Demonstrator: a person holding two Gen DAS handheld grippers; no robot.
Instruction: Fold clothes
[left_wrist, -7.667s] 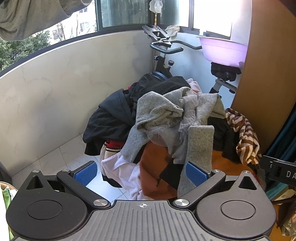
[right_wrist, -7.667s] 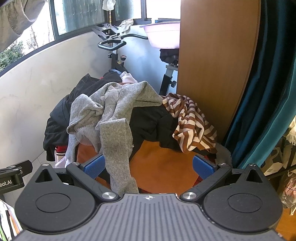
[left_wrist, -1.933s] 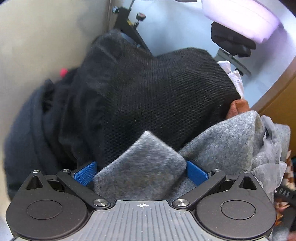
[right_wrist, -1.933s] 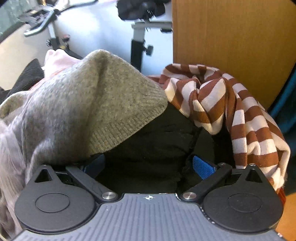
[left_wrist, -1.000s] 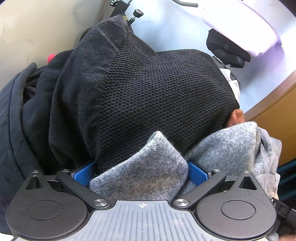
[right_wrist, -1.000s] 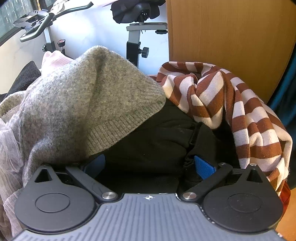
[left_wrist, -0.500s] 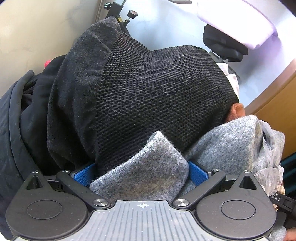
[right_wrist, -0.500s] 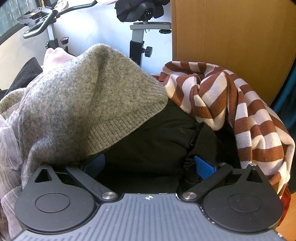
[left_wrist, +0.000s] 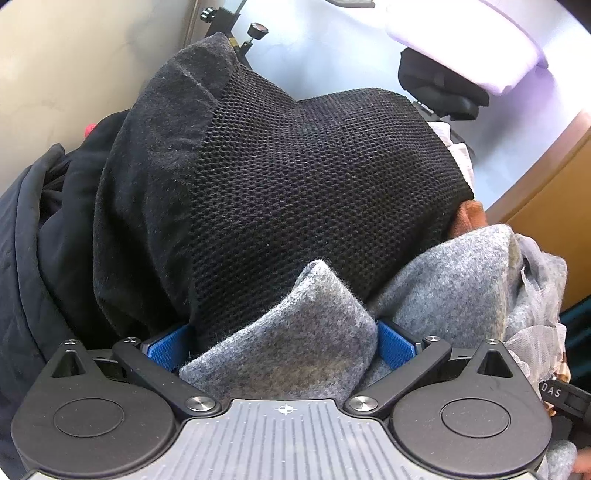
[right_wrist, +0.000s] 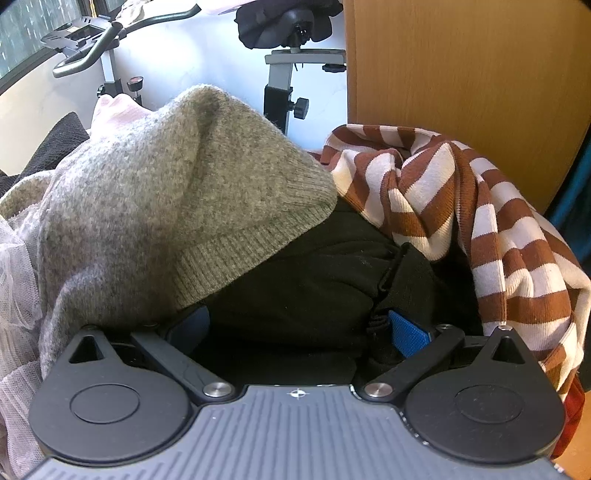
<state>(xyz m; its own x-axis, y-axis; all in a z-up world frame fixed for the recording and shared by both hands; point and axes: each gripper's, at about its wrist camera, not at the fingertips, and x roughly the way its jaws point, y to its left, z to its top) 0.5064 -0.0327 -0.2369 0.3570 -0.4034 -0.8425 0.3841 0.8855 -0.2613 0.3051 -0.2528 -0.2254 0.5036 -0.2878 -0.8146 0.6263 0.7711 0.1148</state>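
A pile of clothes fills both views. In the left wrist view a fold of the grey knit sweater (left_wrist: 454, 280) bulges up between the blue pads (left_wrist: 166, 347) of my left gripper (left_wrist: 280, 345), which stands open. A black mesh garment (left_wrist: 314, 177) rises right behind it. In the right wrist view my right gripper (right_wrist: 299, 328) is open, pushed into a black garment (right_wrist: 314, 280) that lies between its fingers. The grey sweater's ribbed hem (right_wrist: 236, 254) drapes over its left finger. A brown-and-white striped top (right_wrist: 480, 221) lies to the right.
An exercise bike (right_wrist: 280, 81) stands behind the pile, with a lilac basin (left_wrist: 461, 40) on it. A wooden panel (right_wrist: 461, 74) closes the right side. A dark padded jacket (left_wrist: 29, 258) hangs at the pile's left, and pale tulle (right_wrist: 14, 266) lies beside the sweater.
Both grippers came from well back right up into the pile. Over the last second they have barely shifted, and the jaws have kept the same width.
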